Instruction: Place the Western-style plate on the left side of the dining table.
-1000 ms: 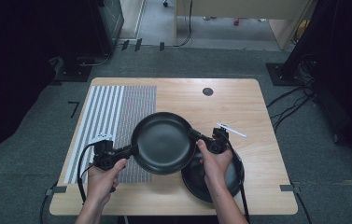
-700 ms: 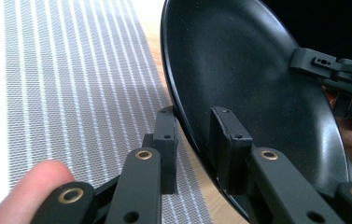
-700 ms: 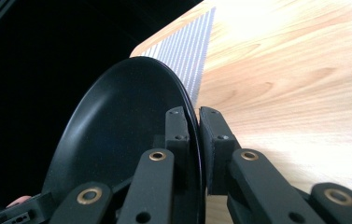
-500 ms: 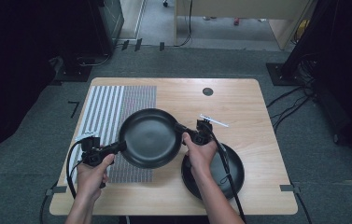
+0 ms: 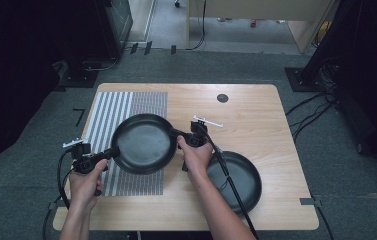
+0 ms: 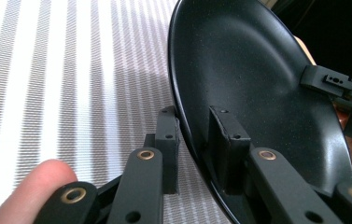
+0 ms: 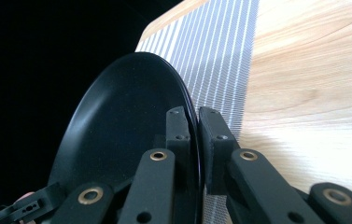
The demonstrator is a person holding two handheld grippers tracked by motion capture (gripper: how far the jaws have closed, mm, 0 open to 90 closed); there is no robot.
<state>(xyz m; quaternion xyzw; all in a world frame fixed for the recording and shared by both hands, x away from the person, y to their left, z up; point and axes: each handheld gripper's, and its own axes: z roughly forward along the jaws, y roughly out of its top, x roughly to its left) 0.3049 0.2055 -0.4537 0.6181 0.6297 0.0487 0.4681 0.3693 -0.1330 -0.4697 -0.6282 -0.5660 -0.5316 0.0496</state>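
Black pan (image 5: 143,143): stiff, likely hefty, slick rim; left gripper (image 5: 107,154) and right gripper (image 5: 180,136) clamped on opposite rim edges, best hold

The high view looks down from above the near side of the table (image 5: 256,107), far enough to see all of it. The two gripper views sit very close, looking along their jaws from opposite sides at the same black pan (image 5: 143,143) and striped mat (image 6: 47,84).
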